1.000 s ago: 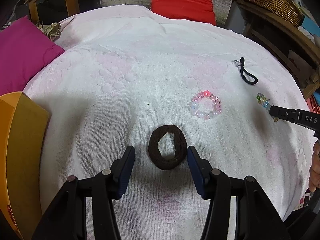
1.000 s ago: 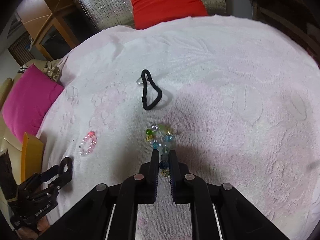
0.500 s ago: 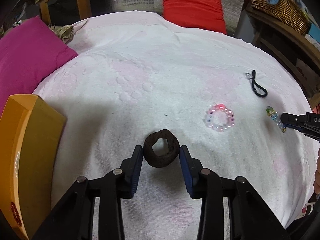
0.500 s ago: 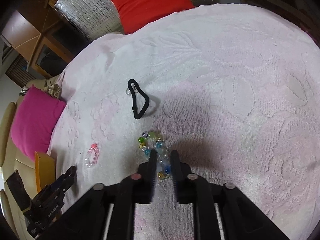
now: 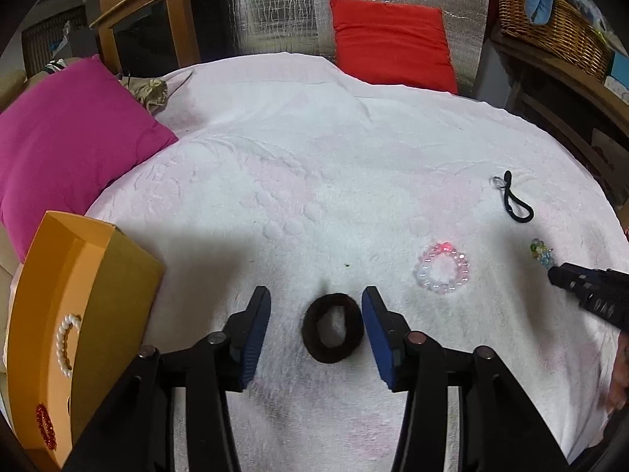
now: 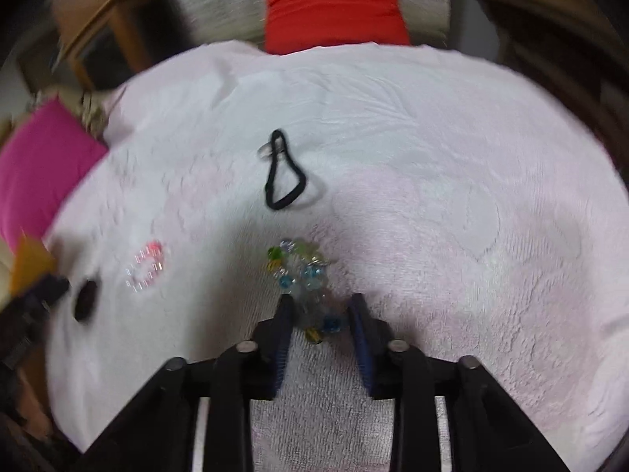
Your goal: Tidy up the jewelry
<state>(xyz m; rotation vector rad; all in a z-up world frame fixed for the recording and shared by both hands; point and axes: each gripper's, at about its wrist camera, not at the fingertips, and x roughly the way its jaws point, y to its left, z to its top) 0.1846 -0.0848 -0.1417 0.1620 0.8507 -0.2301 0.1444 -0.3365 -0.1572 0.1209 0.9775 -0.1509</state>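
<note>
A dark brown scrunchie (image 5: 332,328) lies flat on the white towel (image 5: 314,157) between the fingers of my left gripper (image 5: 315,299). Its jaws are opening and neither pad presses the scrunchie. A bracelet of multi-coloured glass beads (image 6: 306,287) lies partly between the fingers of my right gripper (image 6: 320,302). Those jaws are closing, with a gap still showing beside the beads. In the left wrist view the right gripper (image 5: 554,271) reaches in from the right edge. An orange box (image 5: 78,314) at the left holds a pearl bracelet (image 5: 65,340) and a red one (image 5: 44,426).
A pink bead bracelet (image 5: 442,271) and a thin black hair tie (image 5: 517,202) lie on the towel to the right. A magenta cushion (image 5: 59,149) borders the left side, a red cushion (image 5: 393,47) the back. A wicker basket (image 5: 550,35) stands on a shelf at the right.
The left jaws narrowed around the scrunchie, then widened again, and that view tilted up. The right jaws went from shut to apart around the glass beads, and the view rolled.
</note>
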